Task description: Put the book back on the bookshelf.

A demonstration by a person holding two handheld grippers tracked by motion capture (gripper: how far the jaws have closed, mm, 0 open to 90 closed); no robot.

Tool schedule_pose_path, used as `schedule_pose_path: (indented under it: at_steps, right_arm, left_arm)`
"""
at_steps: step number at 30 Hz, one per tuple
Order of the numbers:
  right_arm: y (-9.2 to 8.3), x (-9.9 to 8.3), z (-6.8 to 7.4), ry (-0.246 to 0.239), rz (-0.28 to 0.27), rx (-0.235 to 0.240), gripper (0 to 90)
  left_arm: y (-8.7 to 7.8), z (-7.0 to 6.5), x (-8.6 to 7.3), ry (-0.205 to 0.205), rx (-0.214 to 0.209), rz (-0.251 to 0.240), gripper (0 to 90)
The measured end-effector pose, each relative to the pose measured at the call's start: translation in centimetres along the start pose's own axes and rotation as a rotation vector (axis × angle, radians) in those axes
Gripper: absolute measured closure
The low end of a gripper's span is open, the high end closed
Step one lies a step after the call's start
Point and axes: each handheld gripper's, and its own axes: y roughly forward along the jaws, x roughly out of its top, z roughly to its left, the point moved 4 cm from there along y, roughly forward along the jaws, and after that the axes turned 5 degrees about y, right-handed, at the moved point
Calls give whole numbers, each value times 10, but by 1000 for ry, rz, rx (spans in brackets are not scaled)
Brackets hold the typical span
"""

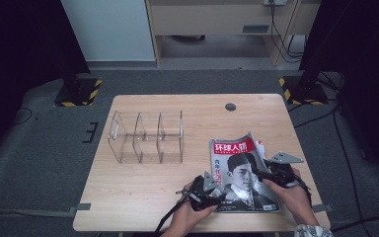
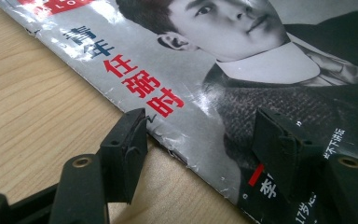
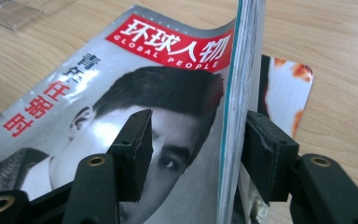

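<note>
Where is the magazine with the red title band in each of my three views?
High view: the glossy magazine with the red title band lies at the table's near right.
Left gripper view: its cover fills the upper right.
Right gripper view: the cover is centre-left, its right edge curling up between the jaws.
Shared landmark: the red Chinese characters along the cover's left side.

Even overhead light; glare on glossy magazine cover [image 2: 177, 116]; dark corners
</note>
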Motion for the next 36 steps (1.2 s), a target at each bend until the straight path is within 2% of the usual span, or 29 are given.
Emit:
schedule_pose_path:
  at_steps: [4, 8, 12, 15, 20, 23, 26, 28, 31, 35, 36]
  right_arm:
    - [-4, 3, 1, -6, -18, 0, 560]
    - [-8, 5, 4, -7, -36, 21, 634]
    - [-7, 6, 7, -5, -33, 39, 639]
    - [-3, 4, 8, 5, -11, 59, 586]
    - [5, 0, 8, 30, 32, 65, 473]
    - [9, -2, 7, 29, 64, 62, 406]
    - [10, -1, 7, 46, 72, 71, 387]
    - [13, -3, 6, 30, 92, 57, 390]
    - [16, -5, 4, 20, 116, 41, 450]
    - [12, -3, 4, 9, 93, 57, 592]
    - [12, -3, 4, 9, 93, 57, 592]
  left_arm:
    - [0, 0, 0, 0, 0, 0, 351]
    - [0, 0, 0, 1, 0, 0, 351]
    - [0, 0, 0, 1, 0, 0, 352]
    - [0, 0, 0, 1, 0, 0, 352]
    - [0, 0, 0, 1, 0, 0, 352]
    - [0, 0, 0, 1, 0, 0, 352]
    - [0, 0, 0, 1, 0, 0, 352]
    - [0, 0, 0, 1, 0, 0, 352]
    - [0, 0, 0, 1, 0, 0, 353]
    - [0, 0, 0, 0, 1, -1, 354]
    - [0, 0, 0, 0, 1, -1, 354]
